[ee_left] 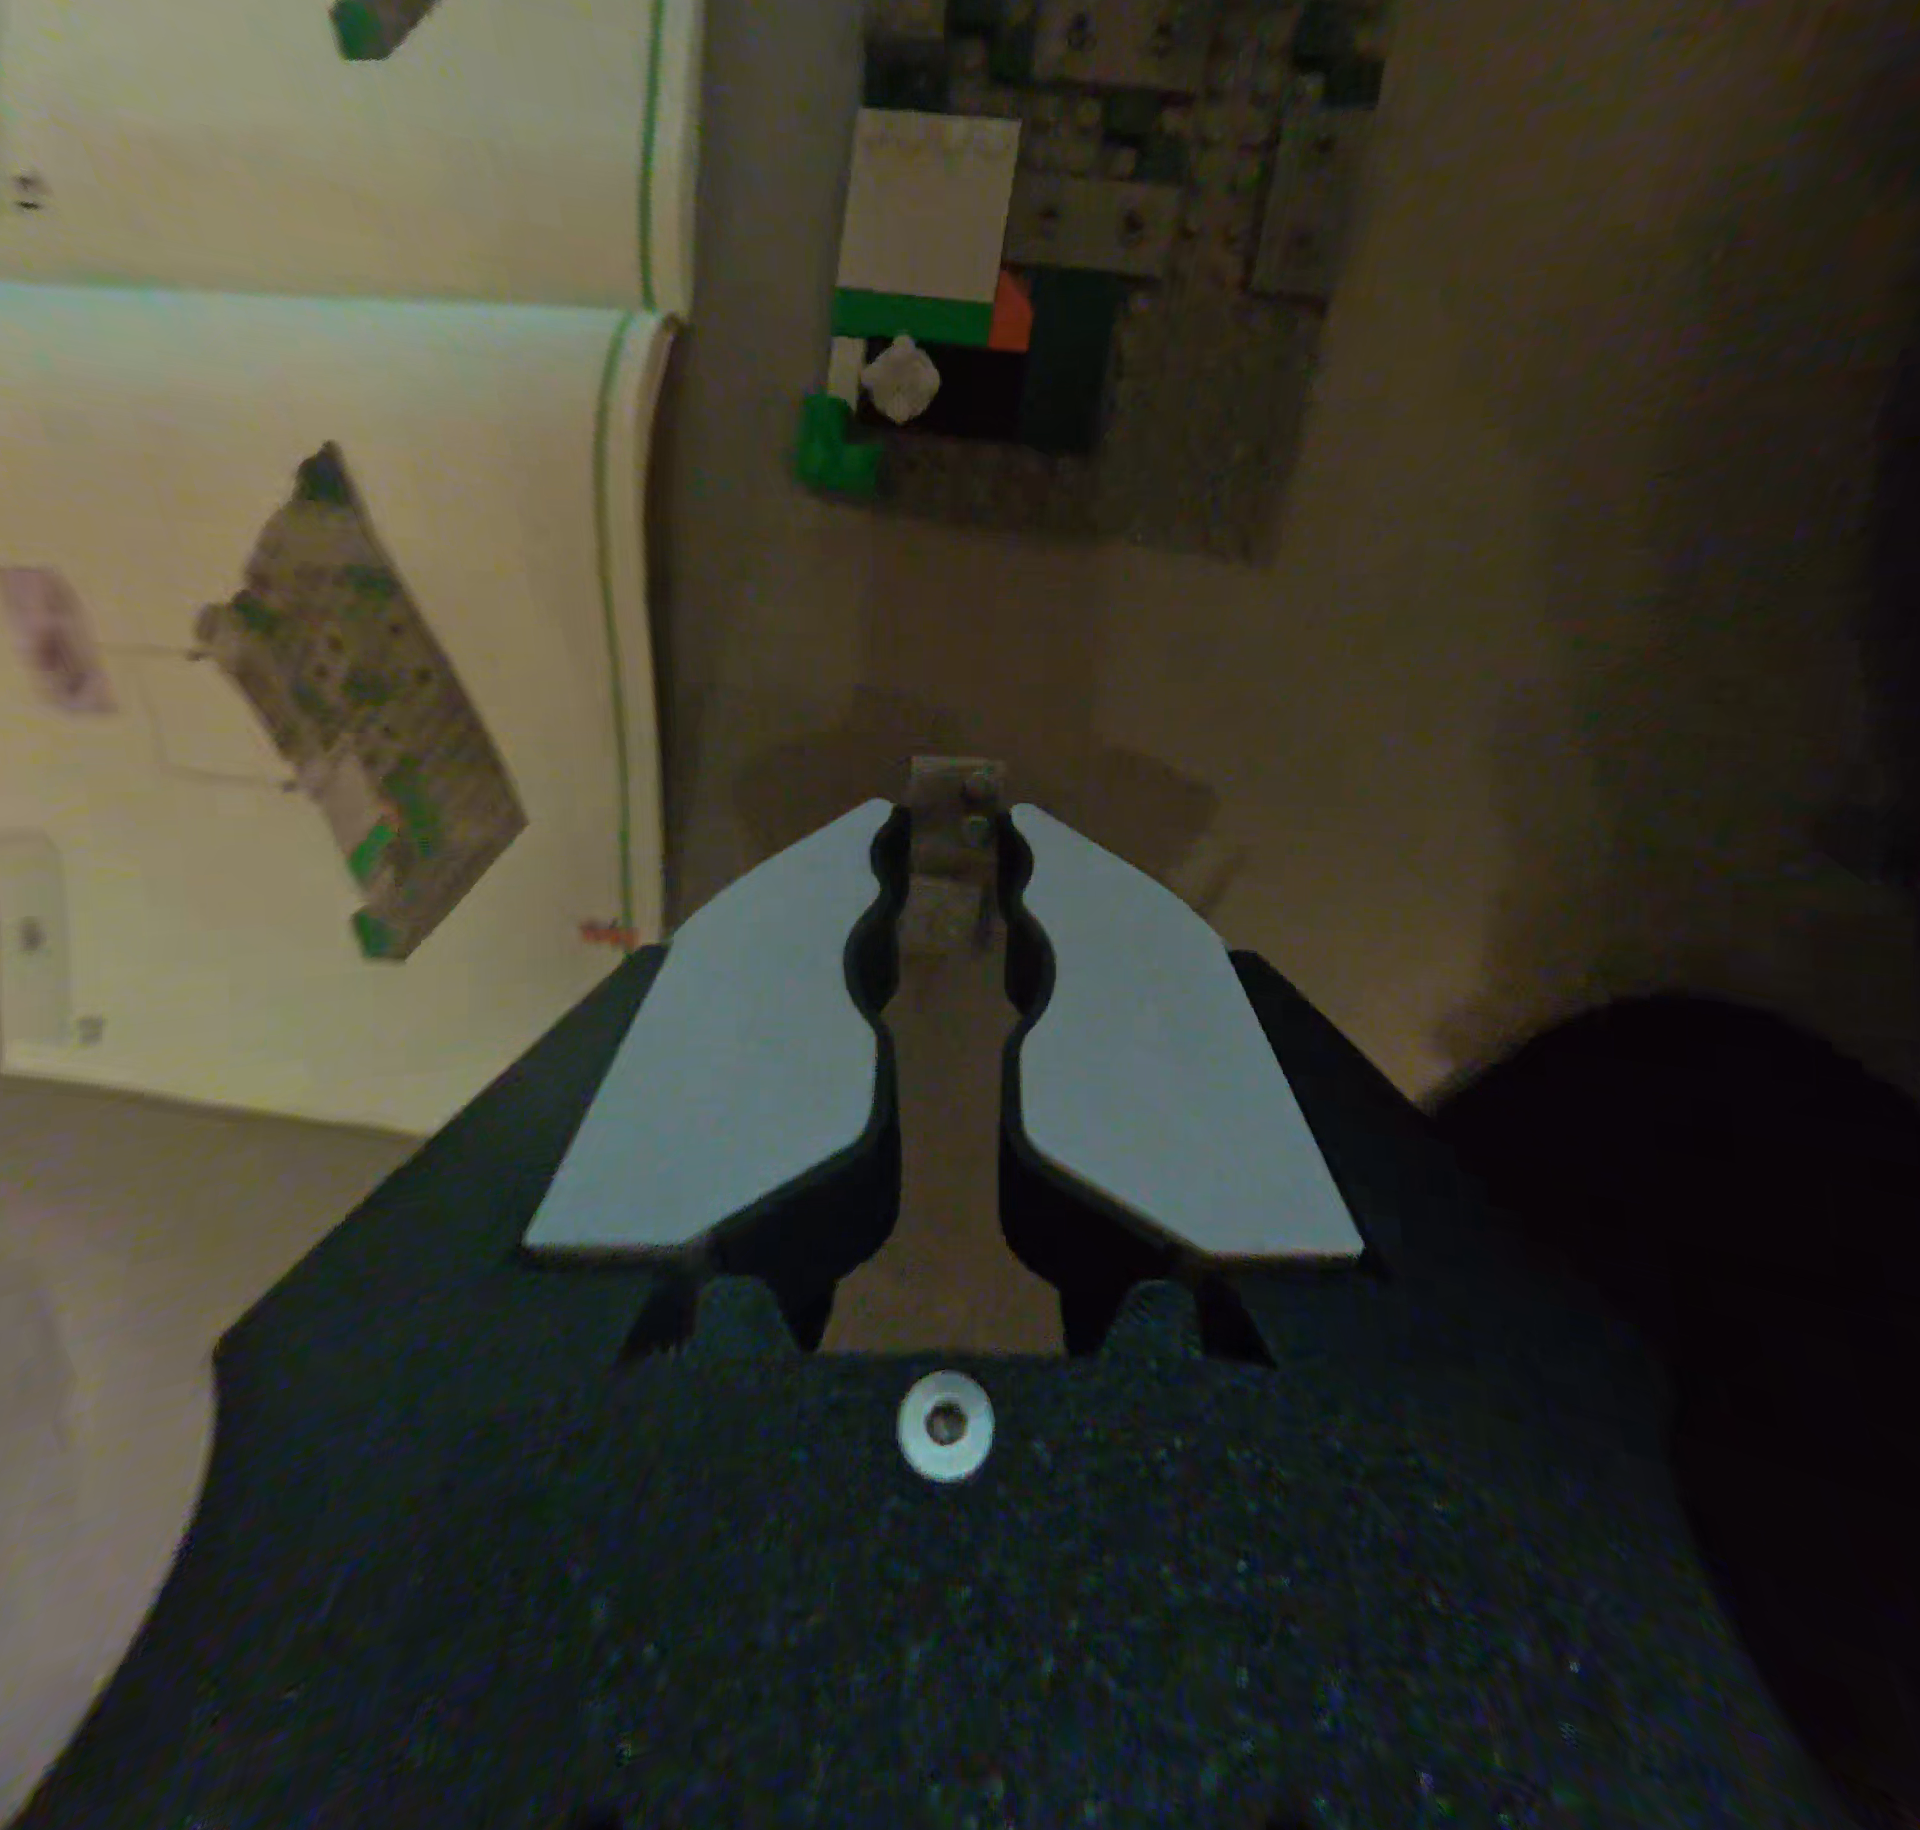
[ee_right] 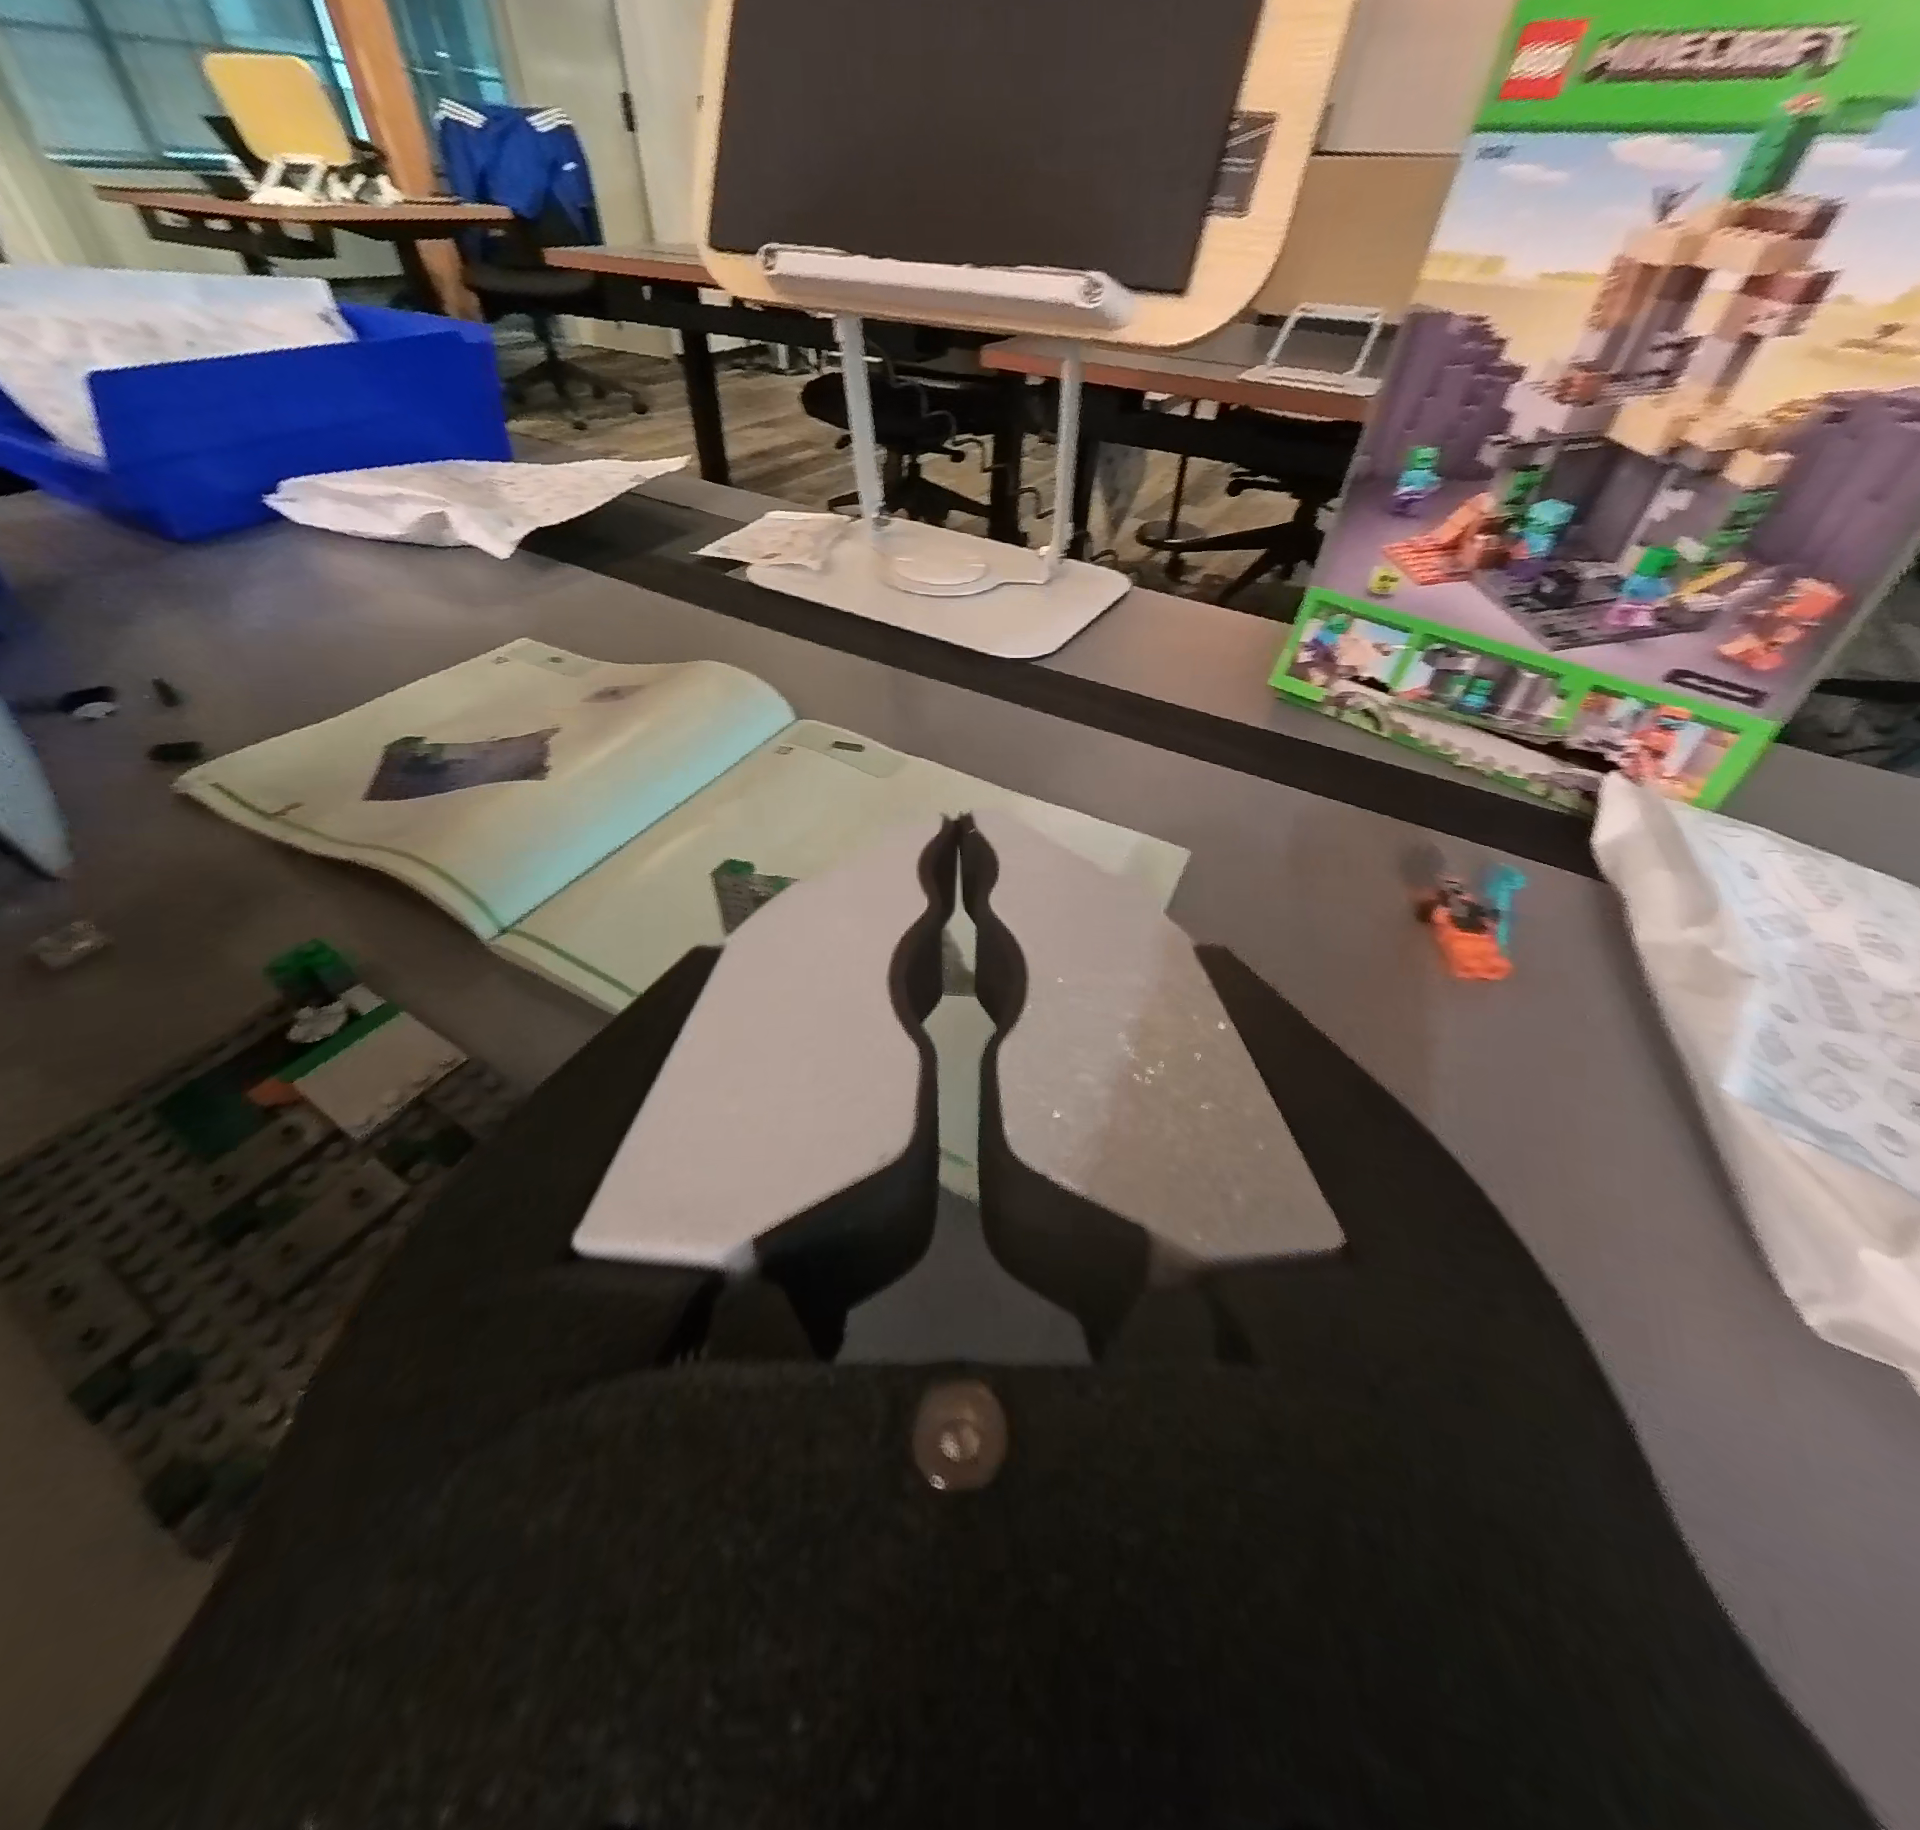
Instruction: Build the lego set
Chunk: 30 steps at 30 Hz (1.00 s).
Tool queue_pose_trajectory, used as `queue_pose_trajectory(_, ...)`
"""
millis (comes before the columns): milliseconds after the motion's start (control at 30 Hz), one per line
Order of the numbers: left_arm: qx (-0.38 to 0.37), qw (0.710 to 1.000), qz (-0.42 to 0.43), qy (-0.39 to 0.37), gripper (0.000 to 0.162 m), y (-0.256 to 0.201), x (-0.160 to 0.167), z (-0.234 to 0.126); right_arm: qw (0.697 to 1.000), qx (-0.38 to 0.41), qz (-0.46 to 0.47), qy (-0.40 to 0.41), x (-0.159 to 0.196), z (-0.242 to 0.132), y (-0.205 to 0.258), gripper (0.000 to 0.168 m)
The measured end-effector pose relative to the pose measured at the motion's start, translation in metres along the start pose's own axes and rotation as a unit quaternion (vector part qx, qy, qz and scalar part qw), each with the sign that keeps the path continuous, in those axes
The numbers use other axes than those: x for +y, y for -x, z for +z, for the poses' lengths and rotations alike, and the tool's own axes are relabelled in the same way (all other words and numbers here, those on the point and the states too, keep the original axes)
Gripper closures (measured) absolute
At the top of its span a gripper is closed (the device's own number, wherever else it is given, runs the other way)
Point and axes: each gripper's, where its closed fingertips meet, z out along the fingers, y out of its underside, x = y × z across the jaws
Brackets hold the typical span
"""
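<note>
In the left wrist view my left gripper [ee_left: 951, 814] is shut on a small grey lego piece [ee_left: 948, 866], held above the table short of the build. The grey lego build [ee_left: 1174, 222] lies ahead, with a white plate [ee_left: 928, 201], green and orange bricks and a white stud piece on its near corner. In the right wrist view my right gripper [ee_right: 958, 830] is shut and empty, over the open instruction booklet [ee_right: 582, 804]. The build [ee_right: 208, 1209] lies at its lower left.
The booklet [ee_left: 312, 533] lies left of the build. The set's box [ee_right: 1621, 378] stands at the back right, a paper bag [ee_right: 1808, 1032] at the right, a small orange and teal figure [ee_right: 1465, 913] before it. A tablet stand [ee_right: 966, 326] and a blue bin [ee_right: 260, 409] stand behind. Some 30 cm of space lies between my two pairs of fingers.
</note>
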Motion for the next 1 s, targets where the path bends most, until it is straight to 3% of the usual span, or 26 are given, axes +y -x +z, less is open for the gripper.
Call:
queue_pose_trajectory(133,0.017,1.000,0.005,0.013,0.147,0.000,-0.005,0.026,1.000,-0.023,0.003,0.005,0.003,0.004,0.011,0.168)
queue_pose_trajectory(333,0.024,0.999,0.006,0.019,0.145,0.002,-0.005,0.035,0.999,-0.044,0.009,0.013,0.007,0.007,0.019,0.168)
queue_pose_trajectory(500,0.022,1.000,-0.001,0.005,0.135,0.003,-0.006,0.031,0.999,-0.046,0.018,0.015,0.008,0.007,0.017,0.168)
queue_pose_trajectory(1000,-0.056,0.991,-0.098,-0.067,0.136,0.009,0.018,0.000,0.995,-0.092,-0.001,0.038,0.019,0.013,0.037,0.168)
